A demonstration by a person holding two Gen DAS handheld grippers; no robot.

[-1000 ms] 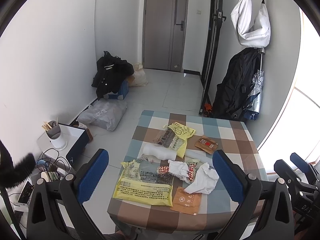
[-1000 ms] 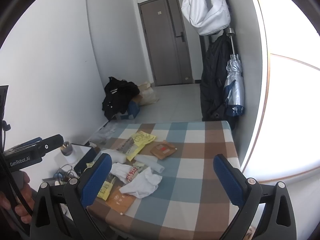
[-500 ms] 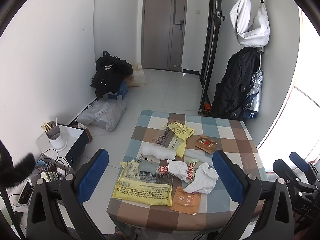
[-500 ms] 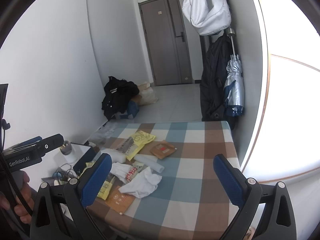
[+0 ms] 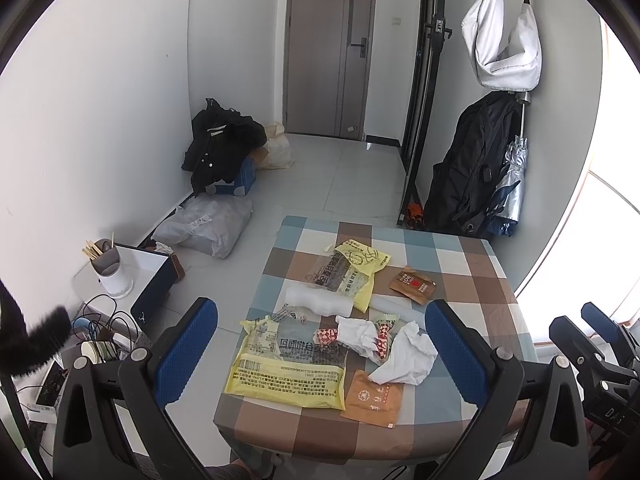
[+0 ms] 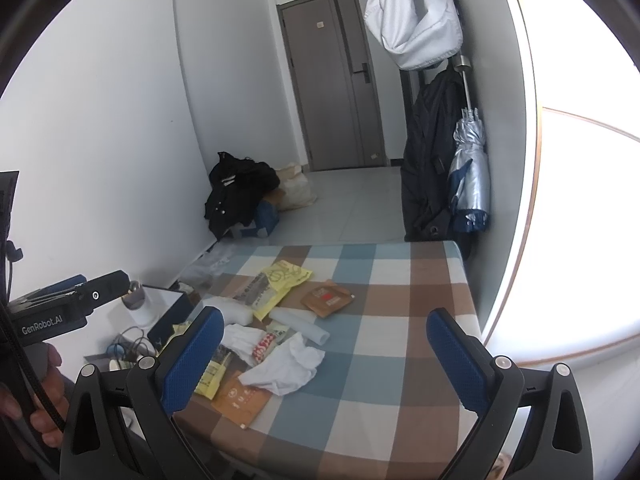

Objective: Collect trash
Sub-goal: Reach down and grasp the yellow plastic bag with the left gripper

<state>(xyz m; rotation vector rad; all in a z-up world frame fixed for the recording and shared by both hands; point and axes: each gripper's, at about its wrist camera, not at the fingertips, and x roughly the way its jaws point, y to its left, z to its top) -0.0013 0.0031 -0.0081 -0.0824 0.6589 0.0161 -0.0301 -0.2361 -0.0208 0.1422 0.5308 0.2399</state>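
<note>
Trash lies on a checked table: a large yellow bag, a second yellow bag, crumpled white tissue, a red-checked wrapper, an orange sachet, a brown sachet and a white roll. My left gripper is open and empty, high above the near table edge. My right gripper is open and empty, above the table's near right part.
On the floor left of the table are a white box with a utensil cup, cables, a grey parcel bag and black clothes. A coat and umbrella hang right. A door is at the back.
Both views have shifted very slightly; the trash on the table has not moved and both grippers stay open.
</note>
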